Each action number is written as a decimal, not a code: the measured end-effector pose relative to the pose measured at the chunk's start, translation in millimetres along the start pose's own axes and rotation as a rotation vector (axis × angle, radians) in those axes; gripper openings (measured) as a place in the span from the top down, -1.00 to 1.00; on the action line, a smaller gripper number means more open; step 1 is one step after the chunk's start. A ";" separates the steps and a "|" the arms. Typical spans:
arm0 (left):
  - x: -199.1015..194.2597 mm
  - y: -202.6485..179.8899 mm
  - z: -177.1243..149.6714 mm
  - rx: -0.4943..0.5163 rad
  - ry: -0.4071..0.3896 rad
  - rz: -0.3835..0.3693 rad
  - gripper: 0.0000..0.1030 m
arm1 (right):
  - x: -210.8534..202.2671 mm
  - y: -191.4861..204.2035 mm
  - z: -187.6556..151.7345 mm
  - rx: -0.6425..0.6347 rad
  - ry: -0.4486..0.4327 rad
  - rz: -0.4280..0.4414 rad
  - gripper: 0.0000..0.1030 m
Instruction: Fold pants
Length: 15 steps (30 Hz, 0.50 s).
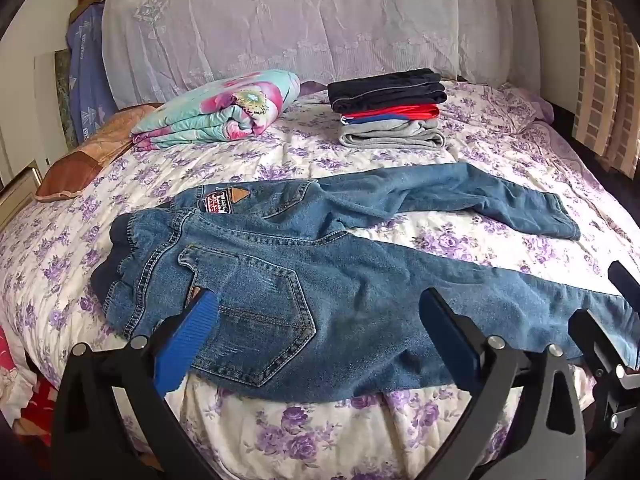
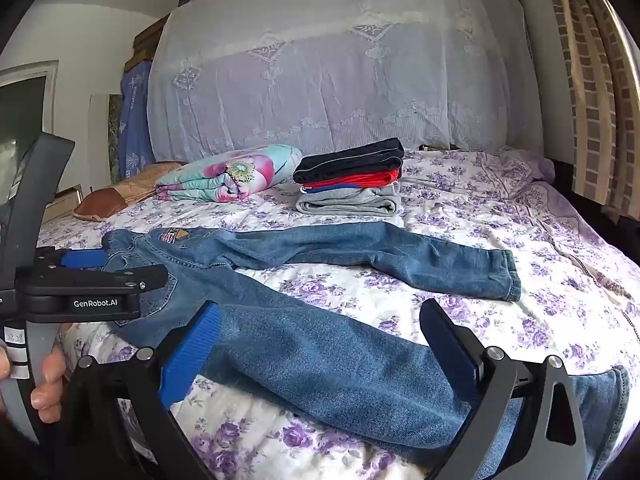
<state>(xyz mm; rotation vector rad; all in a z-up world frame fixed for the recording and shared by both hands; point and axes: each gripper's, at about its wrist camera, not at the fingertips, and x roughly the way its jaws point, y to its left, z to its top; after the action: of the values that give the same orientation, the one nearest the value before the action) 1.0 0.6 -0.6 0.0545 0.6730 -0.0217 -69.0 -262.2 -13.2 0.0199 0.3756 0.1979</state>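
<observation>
Blue jeans (image 1: 280, 264) lie flat on the flowered bedsheet (image 1: 360, 432), back side up, waistband to the left, the two legs splayed apart to the right. My left gripper (image 1: 318, 308) hovers open over the seat and back pocket, nothing between its blue pads. In the right wrist view the jeans (image 2: 320, 348) run across the frame, and my right gripper (image 2: 320, 312) stands open above the near leg. The left gripper (image 2: 104, 266) shows at the left over the waist, with a hand (image 2: 48, 380) on its grip. The right gripper (image 1: 600, 300) shows at the left view's right edge.
A stack of folded clothes (image 1: 390, 114) and a rolled floral quilt (image 1: 224, 108) sit further back on the bed. A brown pillow (image 1: 80, 168) lies at the far left. A lace-covered headboard (image 2: 340, 80) stands behind, and a curtain (image 2: 592, 100) hangs on the right.
</observation>
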 end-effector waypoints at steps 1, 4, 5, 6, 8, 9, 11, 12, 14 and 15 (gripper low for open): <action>0.3 0.6 0.3 -0.003 0.003 -0.002 -0.91 | -0.8 -1.0 0.2 0.003 0.003 0.001 -0.93; 11.3 2.1 1.5 -0.017 0.033 -0.001 -0.91 | 2.3 -0.8 0.5 0.004 0.026 -0.001 -0.93; 4.3 0.5 -1.0 -0.010 0.010 0.000 -0.91 | 4.2 -1.2 0.5 0.003 0.027 0.000 -0.93; 5.2 -0.3 -0.8 -0.009 0.012 0.000 -0.91 | 4.8 -1.5 -0.7 0.002 0.028 0.000 -0.93; 2.7 -0.5 -2.3 -0.009 0.006 -0.002 -0.91 | 6.9 -3.6 -1.3 0.005 0.028 -0.002 -0.93; 3.2 0.2 -3.2 -0.007 0.005 -0.002 -0.91 | 5.0 -1.4 -0.7 0.003 0.026 -0.007 -0.93; 2.8 -0.5 -3.4 -0.006 0.005 -0.002 -0.91 | 4.9 -1.0 -1.1 -0.001 0.024 -0.015 -0.93; 3.5 0.7 -3.7 -0.008 0.006 -0.003 -0.91 | 5.3 0.5 -3.0 -0.004 0.024 -0.023 -0.93; 3.5 -0.4 -4.2 -0.005 0.007 -0.003 -0.91 | 6.6 -1.3 -3.3 0.000 0.026 -0.048 -0.93; 3.3 -0.9 -4.6 -0.004 0.007 -0.003 -0.91 | 6.8 -2.7 -3.2 0.006 0.027 -0.058 -0.93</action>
<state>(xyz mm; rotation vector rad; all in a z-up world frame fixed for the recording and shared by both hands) 0.8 0.0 -6.3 0.0500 0.6804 -0.0230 -63.4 -263.6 -18.8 0.0121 0.4027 0.1395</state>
